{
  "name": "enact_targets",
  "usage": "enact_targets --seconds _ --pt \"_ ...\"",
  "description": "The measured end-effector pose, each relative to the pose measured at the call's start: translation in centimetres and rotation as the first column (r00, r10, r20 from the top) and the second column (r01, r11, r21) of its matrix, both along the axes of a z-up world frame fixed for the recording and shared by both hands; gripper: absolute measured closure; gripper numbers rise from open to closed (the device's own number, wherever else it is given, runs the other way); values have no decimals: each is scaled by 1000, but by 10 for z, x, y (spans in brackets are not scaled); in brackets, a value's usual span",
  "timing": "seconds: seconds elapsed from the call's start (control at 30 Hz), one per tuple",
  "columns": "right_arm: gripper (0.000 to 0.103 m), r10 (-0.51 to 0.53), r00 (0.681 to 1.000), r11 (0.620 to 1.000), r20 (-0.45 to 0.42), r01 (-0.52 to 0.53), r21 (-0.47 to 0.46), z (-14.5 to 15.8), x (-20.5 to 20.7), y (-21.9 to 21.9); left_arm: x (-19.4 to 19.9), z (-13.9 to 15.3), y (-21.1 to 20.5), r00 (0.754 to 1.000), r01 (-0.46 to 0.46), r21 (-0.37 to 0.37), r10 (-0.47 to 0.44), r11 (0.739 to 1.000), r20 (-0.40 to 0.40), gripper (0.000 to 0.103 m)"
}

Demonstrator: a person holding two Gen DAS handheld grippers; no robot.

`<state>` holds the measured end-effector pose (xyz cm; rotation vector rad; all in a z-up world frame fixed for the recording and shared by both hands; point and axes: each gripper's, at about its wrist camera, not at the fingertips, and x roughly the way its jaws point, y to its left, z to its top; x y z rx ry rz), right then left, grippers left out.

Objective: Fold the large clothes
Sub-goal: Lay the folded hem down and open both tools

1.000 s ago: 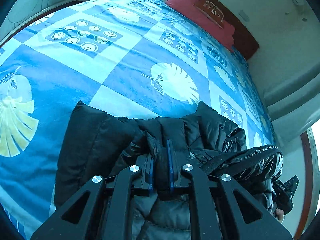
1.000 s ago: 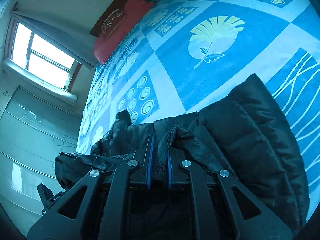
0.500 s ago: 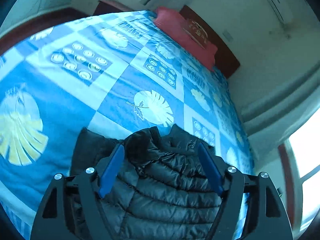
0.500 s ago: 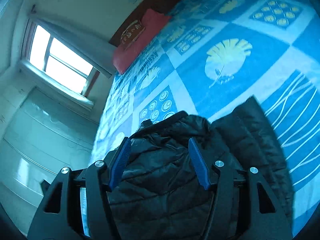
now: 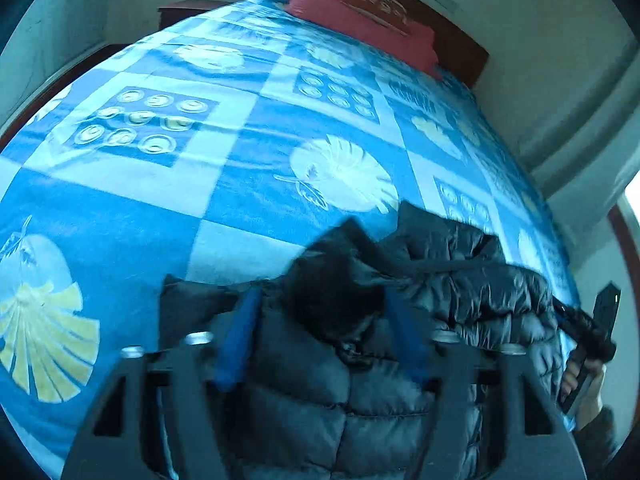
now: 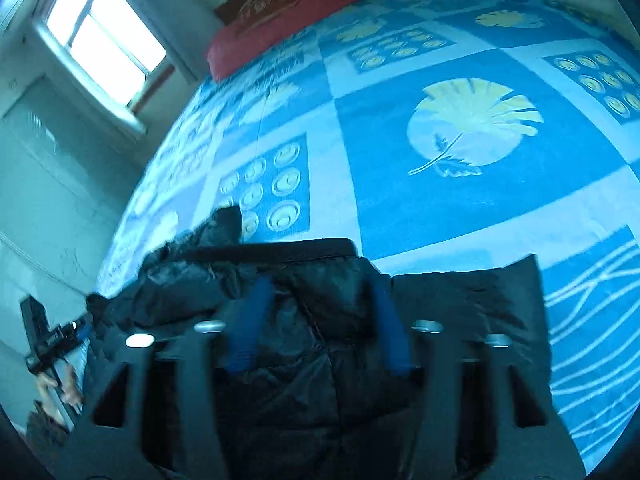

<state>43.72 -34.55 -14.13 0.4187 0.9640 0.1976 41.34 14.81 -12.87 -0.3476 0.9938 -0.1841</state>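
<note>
Both the left tool [image 5: 324, 312] and right tool [image 6: 318, 308] are closing, jaws apart around the black jacket [image 5: 460, 292] at the bed's [image 5: 240, 184] near edge; a red pillow [image 5: 360, 20] lies by the headboard.

We see a bed [image 5: 224, 184] with a blue patterned cover filling most of both frames. A black puffer jacket [image 5: 460, 292] lies on it at lower centre, and a red pillow [image 5: 360, 12] at the top.

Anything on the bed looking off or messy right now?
The black jacket sits bunched, not flat: its top edge is humped and rumpled, with one corner sticking out left on the blue bedspread. Both claws, left and right, are closing over it. Nothing looks torn or spilled.
</note>
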Motion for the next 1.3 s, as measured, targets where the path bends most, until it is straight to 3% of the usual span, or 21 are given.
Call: enact_targets --seconds 0.07,0.17,0.27,0.37,0.53,0.7,0.87,0.97,1.0,1.07,1.1,1.2,1.3 --pt "87 11 1000 999 14 -11 -32 0 -1 3 0 -2 -5 1000 12 50 -12 999 3 68" --pt "93 -7 998 999 60 9 -32 12 -4 1 0 0 -4 1000 8 72 -9 997 14 81" --pt "95 -29 992 999 126 33 -28 28 -2 2 3 9 -4 999 -19 61 16 998 41 87" --pt "95 -43 988 996 150 55 -75 31 5 7 12 17 -12 995 -40 118 29 992 91 88" --pt "94 -73 996 984 54 81 -158 -15 21 9 27 -10 -25 996 -67 212 53 975 74 87" --pt "91 -98 993 986 61 105 -128 -35 23 6 26 -39 -19 992 -105 177 90 979 90 83" --pt "88 -99 993 987 60 106 -120 -37 23 4 28 -42 -14 992 -108 147 97 983 77 78" --pt "82 -86 995 994 43 89 -70 -29 23 -3 25 -33 -3 992 -115 86 110 990 62 76" --pt "76 -91 995 993 49 95 -68 -24 20 -5 21 -26 3 990 -130 70 126 989 57 74" --pt "54 -123 987 987 100 132 -94 -8 7 -6 10 -13 14 982 -183 71 179 980 62 57" --pt "50 -138 982 982 129 152 -108 0 1 -6 3 -2 18 974 -217 81 211 973 77 54" --pt "49 -106 979 980 172 132 -146 21 -8 13 -15 28 12 955 -271 128 251 954 155 54" --pt "52 4 978 987 207 29 -156 40 -14 58 -19 55 -24 957 -219 150 182 964 226 54"
